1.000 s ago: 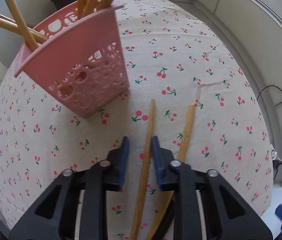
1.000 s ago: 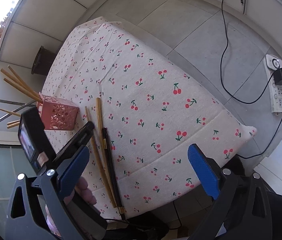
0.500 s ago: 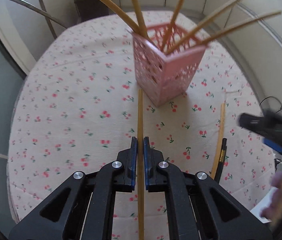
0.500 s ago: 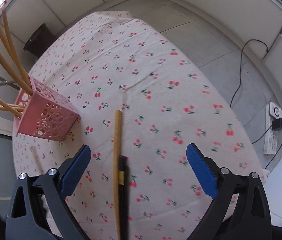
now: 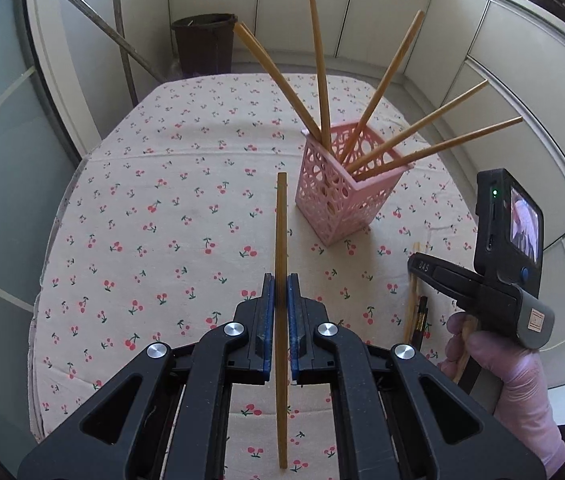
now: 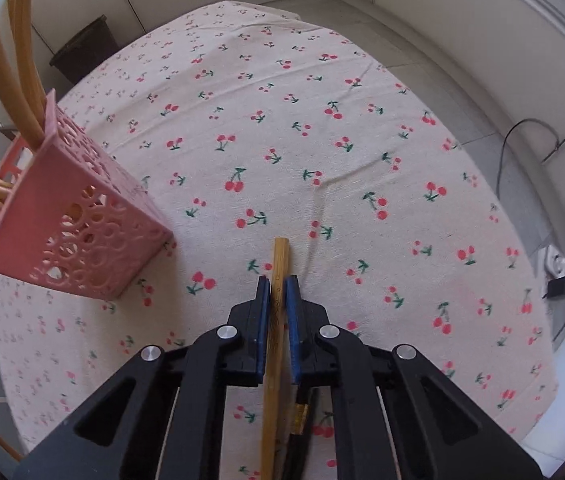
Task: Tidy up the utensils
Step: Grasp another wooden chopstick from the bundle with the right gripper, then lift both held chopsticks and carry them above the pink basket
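Now, a chopstick in each gripper beside the pink perforated plastic holder (image 5: 348, 184)

My left gripper (image 5: 281, 294) is clamped on a bamboo chopstick (image 5: 281, 236) lifted off the cherry-print tablecloth (image 5: 154, 208), aimed just left of the holder so I can tip it in among the five already leaning there. My right gripper (image 6: 278, 296) has pinched a second bamboo chopstick (image 6: 278, 268) near the holder's base, beside a dark utensil (image 6: 300, 416)

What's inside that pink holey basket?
Five wooden chopsticks stand in the pink basket, fanning out above its rim. Their lower ends are mostly hidden by its walls, so its bottom can't be seen.
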Demonstrator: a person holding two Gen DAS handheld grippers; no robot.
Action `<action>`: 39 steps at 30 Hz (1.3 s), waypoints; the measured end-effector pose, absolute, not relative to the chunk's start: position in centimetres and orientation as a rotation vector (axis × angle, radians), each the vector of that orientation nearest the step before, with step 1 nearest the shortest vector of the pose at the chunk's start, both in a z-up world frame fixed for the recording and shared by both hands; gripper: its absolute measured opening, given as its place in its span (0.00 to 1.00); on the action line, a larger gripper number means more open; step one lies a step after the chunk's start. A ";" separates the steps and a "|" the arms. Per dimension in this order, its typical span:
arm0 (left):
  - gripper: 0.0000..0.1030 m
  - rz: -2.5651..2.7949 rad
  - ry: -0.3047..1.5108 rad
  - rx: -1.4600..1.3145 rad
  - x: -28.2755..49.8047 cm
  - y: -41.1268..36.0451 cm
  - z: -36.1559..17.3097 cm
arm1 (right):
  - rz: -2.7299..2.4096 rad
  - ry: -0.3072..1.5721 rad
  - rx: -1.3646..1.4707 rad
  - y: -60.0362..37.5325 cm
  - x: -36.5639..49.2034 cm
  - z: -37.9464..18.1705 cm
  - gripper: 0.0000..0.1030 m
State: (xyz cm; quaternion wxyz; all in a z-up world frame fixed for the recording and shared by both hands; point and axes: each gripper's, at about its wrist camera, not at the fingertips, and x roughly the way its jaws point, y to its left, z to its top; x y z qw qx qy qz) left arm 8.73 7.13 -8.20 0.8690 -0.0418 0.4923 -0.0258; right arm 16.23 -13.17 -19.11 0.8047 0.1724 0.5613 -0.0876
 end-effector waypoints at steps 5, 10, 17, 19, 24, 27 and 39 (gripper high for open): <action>0.05 -0.050 0.980 -0.088 8.2 7.3 -7.1 | -0.149 1.118 0.449 -13.4 15.3 -17.3 0.08; 0.05 -0.030 0.913 -0.066 7.2 7.3 -5.5 | -0.070 0.990 0.455 -13.4 12.7 -12.8 0.08; 0.05 -0.009 0.868 -0.060 6.1 8.0 -4.4 | 0.059 0.877 0.472 -13.7 9.0 -7.8 0.08; 0.05 -0.002 0.857 -0.053 5.8 8.0 -4.0 | 0.090 0.860 0.468 -13.6 7.9 -6.6 0.08; 0.05 0.001 0.821 -0.054 4.8 8.2 -2.8 | 0.142 0.819 0.464 -13.7 5.4 -4.2 0.08; 0.05 -0.002 0.793 -0.061 4.3 8.2 -2.0 | 0.172 0.788 0.472 -14.0 4.0 -2.6 0.08; 0.05 -0.072 0.679 -0.140 6.0 7.4 4.1 | 0.225 0.673 0.565 -17.3 2.2 1.7 0.08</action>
